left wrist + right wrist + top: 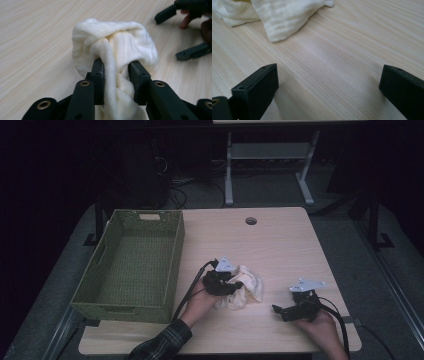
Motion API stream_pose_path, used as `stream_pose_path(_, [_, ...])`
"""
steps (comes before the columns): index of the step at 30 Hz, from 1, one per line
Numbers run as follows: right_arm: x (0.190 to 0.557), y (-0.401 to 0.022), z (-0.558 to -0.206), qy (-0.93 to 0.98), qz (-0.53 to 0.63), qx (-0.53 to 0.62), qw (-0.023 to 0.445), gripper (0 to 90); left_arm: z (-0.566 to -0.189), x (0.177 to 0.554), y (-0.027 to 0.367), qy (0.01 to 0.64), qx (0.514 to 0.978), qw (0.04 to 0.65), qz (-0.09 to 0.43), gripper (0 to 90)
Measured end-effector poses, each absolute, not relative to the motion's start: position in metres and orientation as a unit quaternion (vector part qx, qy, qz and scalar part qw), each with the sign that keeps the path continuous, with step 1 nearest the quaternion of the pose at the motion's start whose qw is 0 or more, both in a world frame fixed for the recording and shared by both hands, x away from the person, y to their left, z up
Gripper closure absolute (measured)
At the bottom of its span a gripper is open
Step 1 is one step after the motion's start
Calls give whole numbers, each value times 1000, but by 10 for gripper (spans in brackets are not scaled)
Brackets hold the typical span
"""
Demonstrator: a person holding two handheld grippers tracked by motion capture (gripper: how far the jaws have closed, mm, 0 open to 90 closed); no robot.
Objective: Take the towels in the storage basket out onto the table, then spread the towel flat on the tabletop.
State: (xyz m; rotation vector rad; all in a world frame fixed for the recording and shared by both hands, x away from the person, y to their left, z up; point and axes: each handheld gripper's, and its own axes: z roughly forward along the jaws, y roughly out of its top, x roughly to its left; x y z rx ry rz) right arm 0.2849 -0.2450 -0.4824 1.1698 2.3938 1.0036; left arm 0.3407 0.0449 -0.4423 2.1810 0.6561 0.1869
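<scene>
Item: left claw (116, 71), clenched on our cream cloth (112, 45), mid-worktop (280, 245) beside the green basket (131, 265). Right claw (328, 85) released. We should keep the bunch gathered.

Green woven basket (131, 265) at left on wooden table (280, 245).

Soft, ribbed cream cloth (117, 42); pale matt wood-grain table (280, 245); green basket (107, 310) at nine o'clock, seemingly woven; matt black plastic-looking left gripper (115, 75).
</scene>
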Motion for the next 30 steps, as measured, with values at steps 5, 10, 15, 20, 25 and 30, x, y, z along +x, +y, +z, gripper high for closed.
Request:
stream_pose_path(5, [285, -245, -482, 832, 349, 406, 147, 19, -449, 342, 42, 255, 873, 409, 72, 602])
stream_pose_path(10, [285, -245, -482, 832, 349, 406, 148, 19, -449, 339, 43, 248, 876, 406, 80, 422])
stream_pose_path(15, [285, -245, -482, 832, 349, 405, 149, 19, -441, 336, 51, 246, 874, 409, 93, 346])
stream_pose_path(20, [284, -245, -483, 832, 349, 405, 149, 18, -433, 329, 60, 252, 869, 415, 97, 331])
stream_pose_path(25, [284, -245, -482, 834, 350, 401, 144, 21, -429, 322, 72, 259, 866, 413, 107, 331])
stream_pose_path(30, [283, -243, -476, 841, 345, 394, 135, 178, -428, 315, 83, 272, 865, 407, 112, 337])
